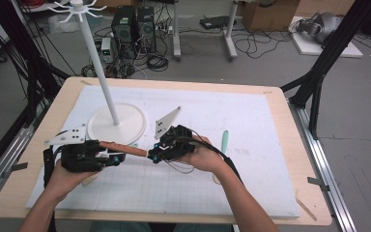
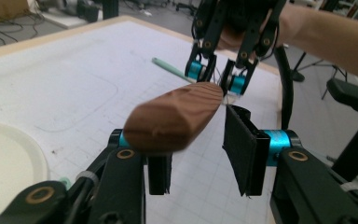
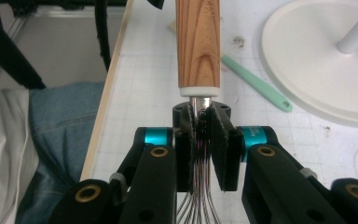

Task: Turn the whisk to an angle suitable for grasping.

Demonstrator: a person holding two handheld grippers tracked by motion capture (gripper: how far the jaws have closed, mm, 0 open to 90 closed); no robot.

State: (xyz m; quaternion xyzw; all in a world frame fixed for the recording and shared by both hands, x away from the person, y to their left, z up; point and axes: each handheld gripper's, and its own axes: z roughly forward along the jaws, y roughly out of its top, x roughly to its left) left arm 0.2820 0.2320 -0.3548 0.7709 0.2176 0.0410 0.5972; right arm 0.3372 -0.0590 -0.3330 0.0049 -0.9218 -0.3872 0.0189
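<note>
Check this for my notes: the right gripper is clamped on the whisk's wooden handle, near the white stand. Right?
Not quite. The right gripper is clamped on the whisk's metal wires just below the wooden handle, as the right gripper view shows; the white stand is indeed nearby.

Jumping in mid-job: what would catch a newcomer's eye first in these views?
First, the wooden-handled whisk held level above the white mat between both hands. The right claw is shut on its metal neck just below the handle, wires running back between the jaws, while the left claw stands open around the handle's other end. Behind them, at the table's left, rises a tall white hook stand on a round base.
</note>
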